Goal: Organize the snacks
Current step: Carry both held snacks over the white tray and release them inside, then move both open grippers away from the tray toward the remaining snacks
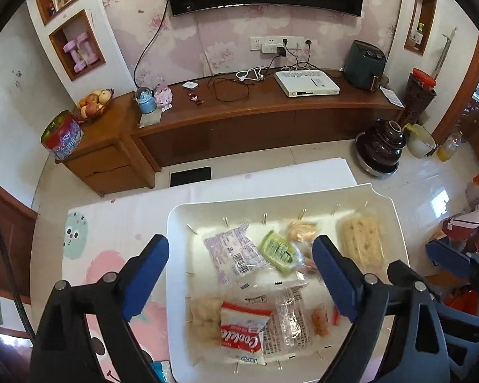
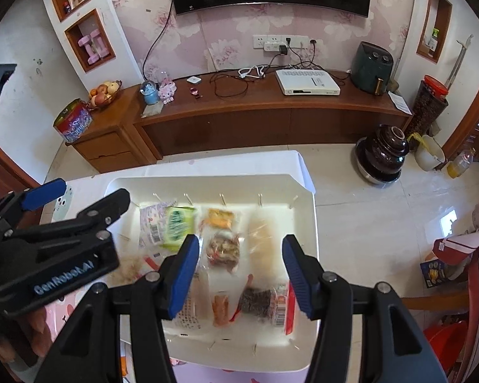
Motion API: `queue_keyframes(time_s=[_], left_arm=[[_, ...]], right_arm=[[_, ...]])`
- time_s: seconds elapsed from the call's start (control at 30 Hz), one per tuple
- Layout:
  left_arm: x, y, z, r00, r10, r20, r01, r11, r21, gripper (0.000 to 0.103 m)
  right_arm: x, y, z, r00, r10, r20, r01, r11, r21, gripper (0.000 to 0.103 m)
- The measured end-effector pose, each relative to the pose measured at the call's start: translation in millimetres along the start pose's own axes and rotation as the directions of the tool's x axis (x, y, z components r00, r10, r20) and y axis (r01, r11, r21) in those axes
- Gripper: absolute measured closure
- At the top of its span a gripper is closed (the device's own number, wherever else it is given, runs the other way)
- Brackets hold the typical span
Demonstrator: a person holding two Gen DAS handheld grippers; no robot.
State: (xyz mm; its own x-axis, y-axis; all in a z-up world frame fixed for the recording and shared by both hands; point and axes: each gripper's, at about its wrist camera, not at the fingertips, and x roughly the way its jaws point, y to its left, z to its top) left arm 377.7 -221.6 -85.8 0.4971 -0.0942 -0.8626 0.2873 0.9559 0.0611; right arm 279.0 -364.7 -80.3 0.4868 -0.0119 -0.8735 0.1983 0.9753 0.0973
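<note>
A white tray (image 1: 182, 223) on the table holds several snack packets: a purple-white packet (image 1: 233, 255), a green packet (image 1: 277, 250), a long pale cake (image 1: 362, 242), a red Cookie bag (image 1: 242, 335) and a clear bag of pale pieces (image 1: 204, 322). My left gripper (image 1: 241, 279) hangs open and empty above the tray. In the right wrist view the tray (image 2: 303, 191) holds the green packet (image 2: 177, 223), a brown-filled packet (image 2: 223, 249), an orange snack (image 2: 220, 309) and a dark packet (image 2: 262, 300). My right gripper (image 2: 239, 274) is open and empty above them. The left gripper (image 2: 51, 233) shows beside it.
The table has a pink cartoon cover (image 1: 111, 255). Behind it stands a wooden TV cabinet (image 1: 255, 115) with a white box and cables. A dark jar (image 1: 383, 143) and a pail stand on the floor at the right. A chair with clutter (image 2: 447, 255) is to the right.
</note>
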Motion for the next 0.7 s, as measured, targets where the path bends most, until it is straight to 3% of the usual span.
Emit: queue_keyframes(time_s=[0.7], left_arm=[[-67, 15, -38, 0.998, -0.016, 0.06, 0.018, 1.0, -0.026, 0.012]], right_arm=[[-47, 10, -33, 1.0, -0.01, 0.012, 0.01, 1.0, -0.008, 0.048]])
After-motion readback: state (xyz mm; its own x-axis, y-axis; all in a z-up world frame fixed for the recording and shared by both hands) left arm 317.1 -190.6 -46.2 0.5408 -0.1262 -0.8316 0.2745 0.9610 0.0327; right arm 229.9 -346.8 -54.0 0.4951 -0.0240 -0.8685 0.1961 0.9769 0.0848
